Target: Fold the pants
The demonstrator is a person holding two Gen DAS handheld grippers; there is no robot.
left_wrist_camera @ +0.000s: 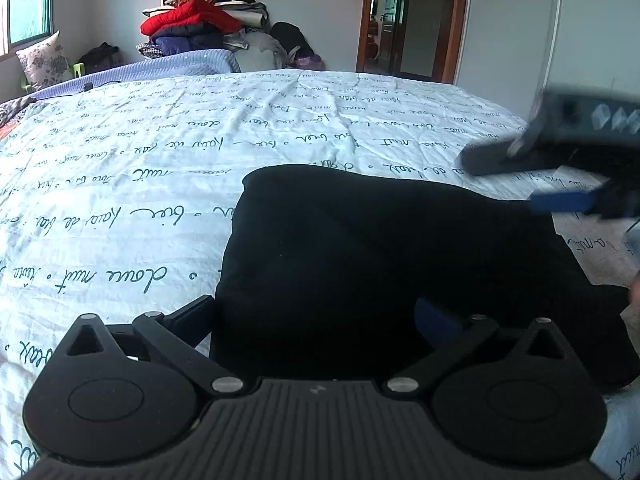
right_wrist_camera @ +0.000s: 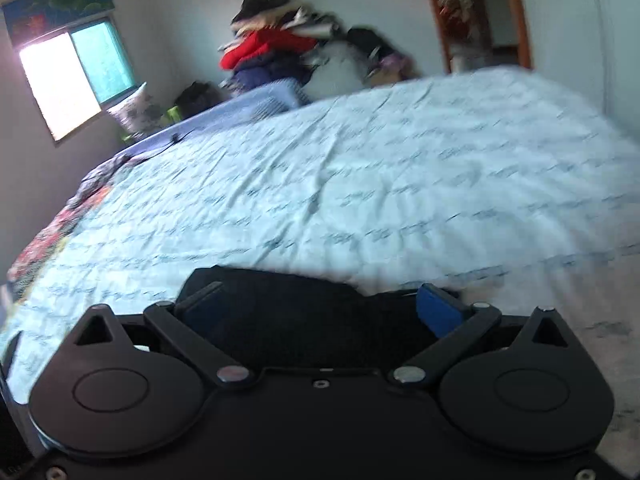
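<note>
The black pants (left_wrist_camera: 380, 260) lie as a compact folded bundle on the white script-printed bed cover (left_wrist_camera: 140, 168). My left gripper (left_wrist_camera: 316, 320) hovers at the bundle's near edge, open wide, its blue-padded finger over the fabric and nothing clamped. My right gripper (left_wrist_camera: 516, 184) shows blurred at the bundle's far right corner, its fingers spread apart. In the right wrist view, blurred by motion, the right gripper (right_wrist_camera: 320, 312) is open above the pants (right_wrist_camera: 288, 320), which fill the space under its fingers.
A tall pile of clothes with a red jacket (left_wrist_camera: 192, 20) stands against the far wall beyond the bed. A blue blanket (left_wrist_camera: 168, 66) and a floral pillow (left_wrist_camera: 44, 60) lie at the far left, under a window (left_wrist_camera: 28, 0). A doorway (left_wrist_camera: 404, 20) opens at the back right.
</note>
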